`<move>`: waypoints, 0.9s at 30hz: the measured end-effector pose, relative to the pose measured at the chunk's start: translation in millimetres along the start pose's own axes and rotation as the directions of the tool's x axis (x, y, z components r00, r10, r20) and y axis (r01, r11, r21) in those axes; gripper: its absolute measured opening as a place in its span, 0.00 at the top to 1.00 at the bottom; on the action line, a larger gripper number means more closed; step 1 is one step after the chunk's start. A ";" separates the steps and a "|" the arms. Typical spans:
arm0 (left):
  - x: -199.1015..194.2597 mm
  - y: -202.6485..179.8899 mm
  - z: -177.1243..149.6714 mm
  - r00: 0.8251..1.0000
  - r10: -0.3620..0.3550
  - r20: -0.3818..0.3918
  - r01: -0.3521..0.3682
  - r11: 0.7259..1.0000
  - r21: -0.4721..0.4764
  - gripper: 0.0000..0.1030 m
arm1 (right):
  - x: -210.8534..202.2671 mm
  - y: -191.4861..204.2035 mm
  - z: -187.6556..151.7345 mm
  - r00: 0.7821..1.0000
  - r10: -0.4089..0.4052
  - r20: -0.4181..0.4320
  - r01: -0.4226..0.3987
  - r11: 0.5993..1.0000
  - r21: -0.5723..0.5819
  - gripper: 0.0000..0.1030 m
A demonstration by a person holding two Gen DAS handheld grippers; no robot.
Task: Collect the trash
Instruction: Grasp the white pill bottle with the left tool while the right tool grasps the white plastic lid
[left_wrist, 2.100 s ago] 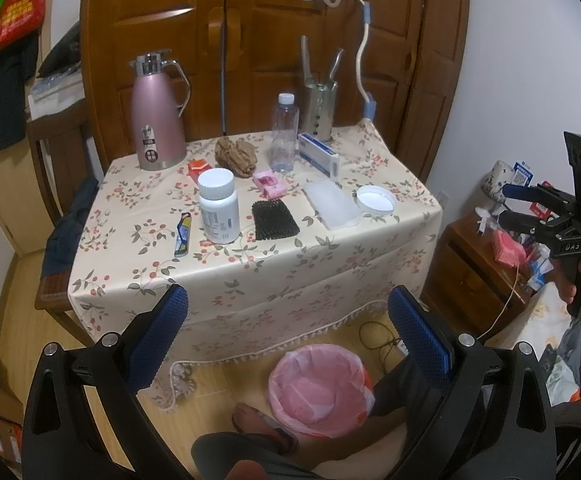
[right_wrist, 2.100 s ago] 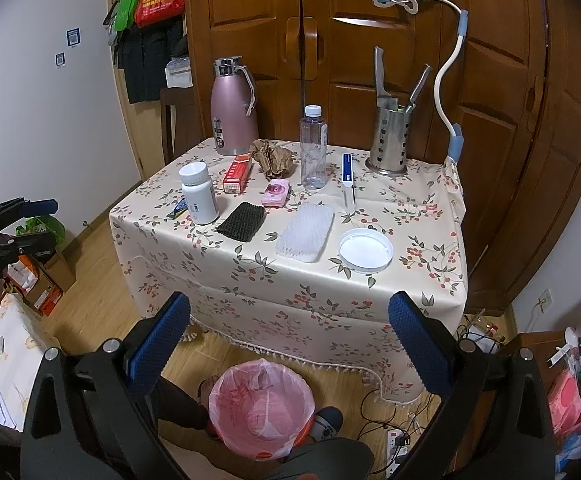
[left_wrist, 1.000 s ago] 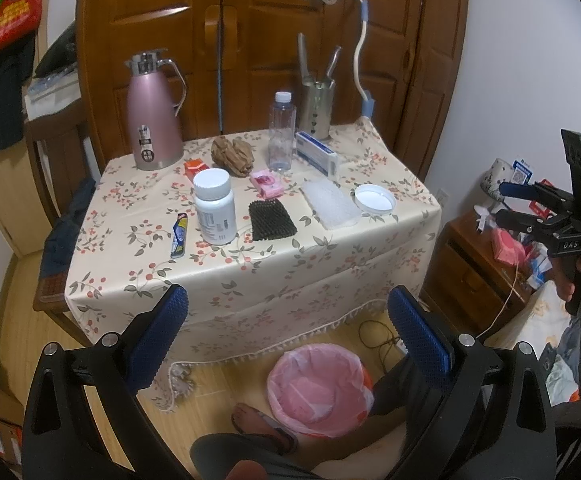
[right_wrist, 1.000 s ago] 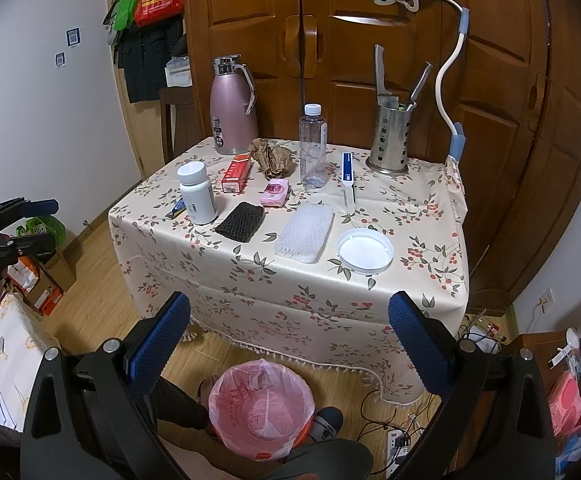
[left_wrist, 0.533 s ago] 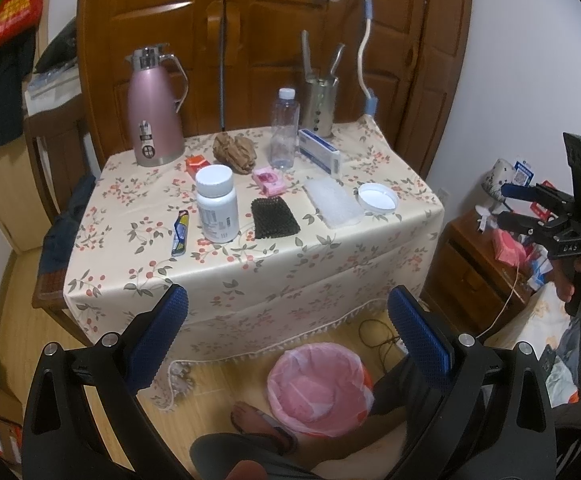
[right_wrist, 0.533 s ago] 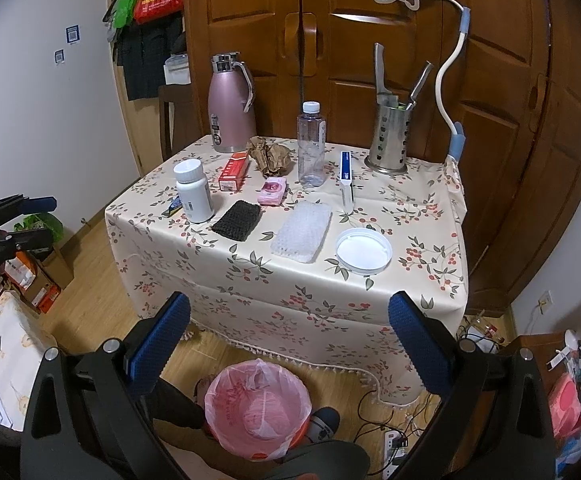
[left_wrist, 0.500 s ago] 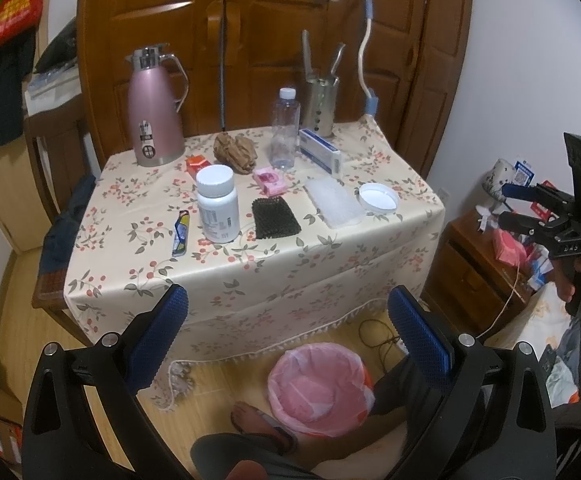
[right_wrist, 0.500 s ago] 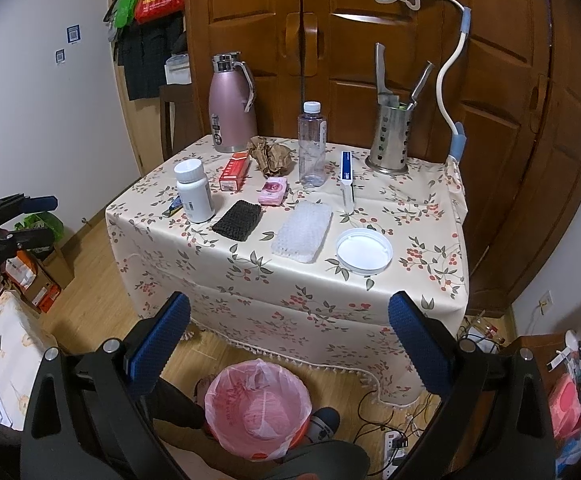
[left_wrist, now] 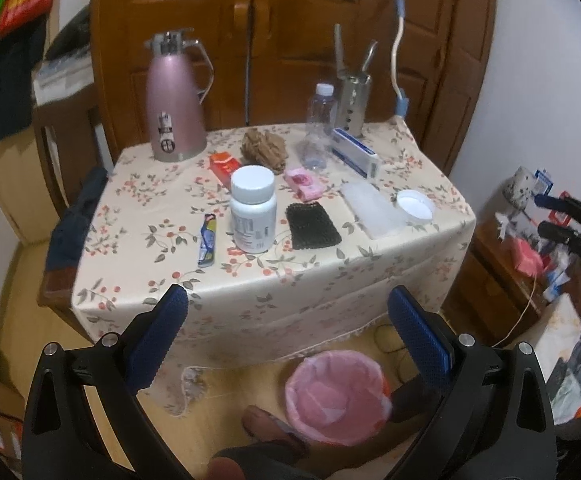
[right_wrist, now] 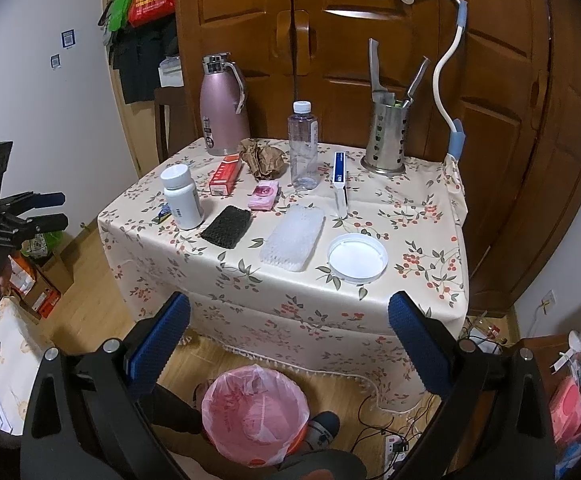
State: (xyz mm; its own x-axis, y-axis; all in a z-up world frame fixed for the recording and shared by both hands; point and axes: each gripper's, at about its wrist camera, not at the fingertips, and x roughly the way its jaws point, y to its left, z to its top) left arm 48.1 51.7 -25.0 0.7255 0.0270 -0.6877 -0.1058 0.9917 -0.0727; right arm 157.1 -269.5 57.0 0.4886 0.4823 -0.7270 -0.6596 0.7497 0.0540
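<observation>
Crumpled brown paper (right_wrist: 261,160) partly behind white pill bottle (left_wrist: 252,208); both hand-held grippers (left_wrist: 288,320) (right_wrist: 288,324) spread apart, empty.

Floral-clothed table (right_wrist: 410,248) with thermos (right_wrist: 222,112), bottles, boxes, crumpled paper (right_wrist: 260,158), lid (right_wrist: 357,258).

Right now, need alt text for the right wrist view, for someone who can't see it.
The right gripper hangs open and empty before a table in a floral cloth, above a pink-lined trash bin on the floor. The table holds a crumpled brown paper, a clear bottle, a white pill bottle and a white lid.
</observation>
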 end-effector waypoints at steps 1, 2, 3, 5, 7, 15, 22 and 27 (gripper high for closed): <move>3.3 0.0 1.2 1.000 0.002 -0.001 -0.002 1.000 0.004 0.05 | 1.5 -1.2 -0.3 1.000 -0.001 0.000 0.001 1.000 0.000 0.05; 7.4 -0.9 2.9 1.000 0.003 -0.002 -0.002 1.000 0.013 0.05 | 3.6 -2.4 0.5 1.000 -0.004 -0.002 0.004 1.000 -0.001 0.05; 11.8 -1.9 5.0 1.000 0.003 -0.006 -0.003 1.000 0.019 0.05 | 7.1 -4.1 1.8 1.000 -0.008 -0.005 0.008 1.000 -0.003 0.05; 21.2 -3.1 9.1 1.000 -0.006 -0.013 0.006 1.000 0.015 0.05 | 13.2 -7.3 3.9 1.000 -0.012 -0.009 0.012 1.000 -0.003 0.05; 29.9 -4.6 12.8 1.000 -0.016 -0.016 0.017 1.000 0.013 0.05 | 21.7 -11.3 6.5 1.000 -0.016 -0.017 0.016 1.000 0.000 0.05; 71.4 -1.2 31.6 1.000 0.013 -0.025 -0.013 1.000 0.004 0.05 | 47.2 -26.3 11.6 0.999 -0.020 -0.039 0.021 1.000 0.017 0.05; 113.9 2.9 46.8 0.998 0.002 -0.056 -0.003 1.000 -0.026 0.05 | 65.3 -40.1 12.5 0.998 -0.022 -0.056 0.023 0.999 0.024 0.05; 147.1 7.9 54.9 0.997 0.010 -0.076 -0.014 0.998 -0.053 0.05 | 81.3 -53.3 13.5 0.997 -0.032 -0.073 0.035 0.999 0.037 0.05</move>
State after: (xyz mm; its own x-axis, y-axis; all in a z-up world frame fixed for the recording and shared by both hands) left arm 191.3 70.4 -87.1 0.6708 0.0275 -0.7411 -0.1522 0.9832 -0.1012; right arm 239.7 -264.2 4.3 0.4667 0.4238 -0.7762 -0.6206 0.7823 0.0540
